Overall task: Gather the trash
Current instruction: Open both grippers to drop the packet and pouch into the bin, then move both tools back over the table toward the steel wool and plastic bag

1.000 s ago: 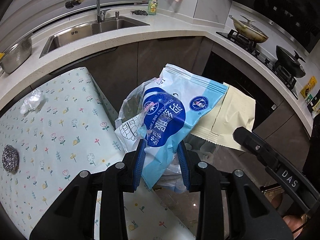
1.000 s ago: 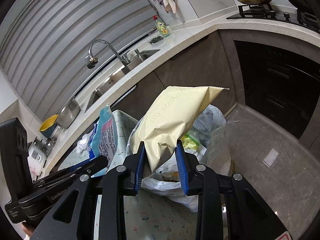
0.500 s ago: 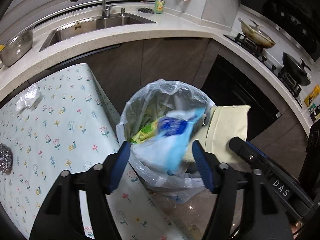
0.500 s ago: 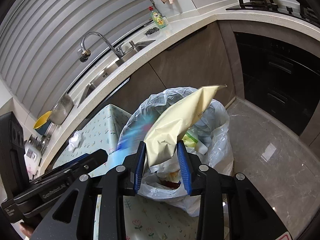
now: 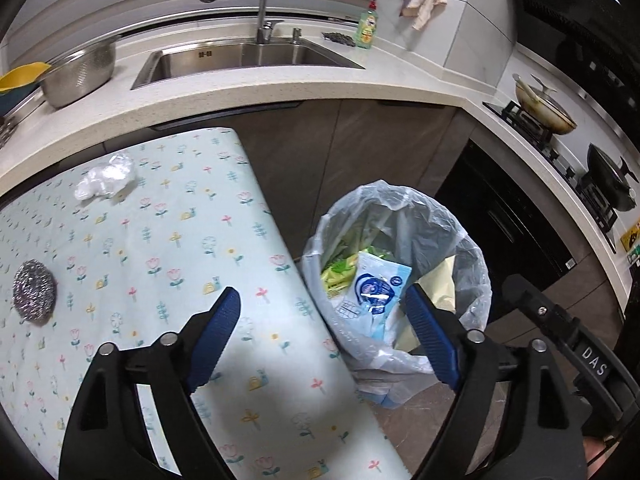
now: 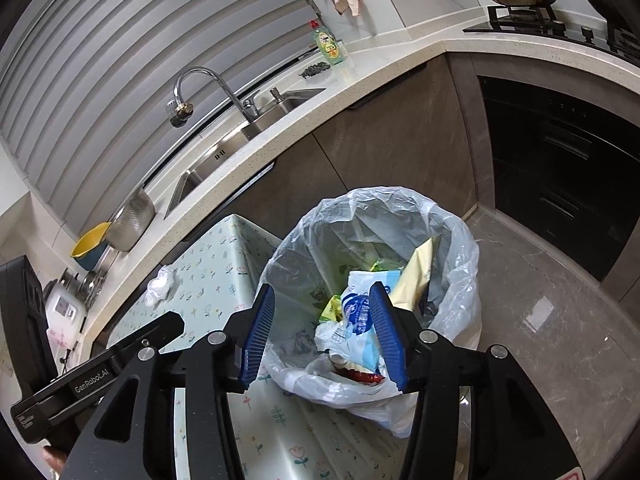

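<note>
A bin lined with a translucent trash bag [image 5: 452,232] [image 6: 460,256] stands on the floor beside the floral-cloth table [image 5: 168,248] [image 6: 208,280]. Inside it lie a blue-and-white wet-wipe pack [image 5: 378,288] [image 6: 360,312] and a pale yellow packet [image 5: 438,288] [image 6: 418,268] among green wrappers. My left gripper [image 5: 322,304] hangs over the table edge and bin, its jaws opening wide with nothing gripped. My right gripper [image 6: 322,300] hovers above the bin, its jaws opening too, nothing pressed between the pads. On the table rest a crumpled clear plastic wad [image 5: 106,178] [image 6: 160,282] and a steel scourer [image 5: 34,290].
A white counter curves behind with a sink [image 5: 248,56] and tap, a steel colander [image 5: 76,72], a green soap bottle [image 5: 367,28], and pans on a hob [image 5: 544,108] at right. Dark cabinet fronts and a grey tiled floor [image 6: 560,320] surround the bin.
Both grippers opened and dropped their loads: the wet-wipe pack from the left and the yellow packet from the right fell into the bin. The left view swung toward the table.
</note>
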A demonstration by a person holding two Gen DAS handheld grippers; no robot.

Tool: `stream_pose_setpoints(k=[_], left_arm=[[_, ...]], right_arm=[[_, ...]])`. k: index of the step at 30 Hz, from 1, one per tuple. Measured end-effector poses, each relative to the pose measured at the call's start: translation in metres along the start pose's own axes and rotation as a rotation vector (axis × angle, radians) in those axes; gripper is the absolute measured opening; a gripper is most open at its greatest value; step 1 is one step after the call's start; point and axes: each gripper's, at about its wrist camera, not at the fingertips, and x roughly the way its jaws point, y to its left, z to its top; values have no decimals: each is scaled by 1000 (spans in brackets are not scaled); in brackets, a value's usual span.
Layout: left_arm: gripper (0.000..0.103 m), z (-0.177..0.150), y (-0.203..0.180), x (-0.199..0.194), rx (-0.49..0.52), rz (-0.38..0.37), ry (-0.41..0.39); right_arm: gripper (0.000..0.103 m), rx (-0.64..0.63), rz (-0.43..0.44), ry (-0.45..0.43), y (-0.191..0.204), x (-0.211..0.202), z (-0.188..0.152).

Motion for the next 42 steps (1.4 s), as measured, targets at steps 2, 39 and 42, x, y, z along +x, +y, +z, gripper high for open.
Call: stream_pose_setpoints(k=[2, 39, 42], left_arm=[[84, -1, 9, -7, -13, 14, -14], [95, -51, 263, -88, -337, 306, -65], [95, -54, 279, -78, -352, 312, -47]], right_arm=[[49, -18, 7, -3, 9, -2, 0], [66, -289, 154, 129, 233, 60, -63], [66, -304, 155, 149, 246, 79, -67]])
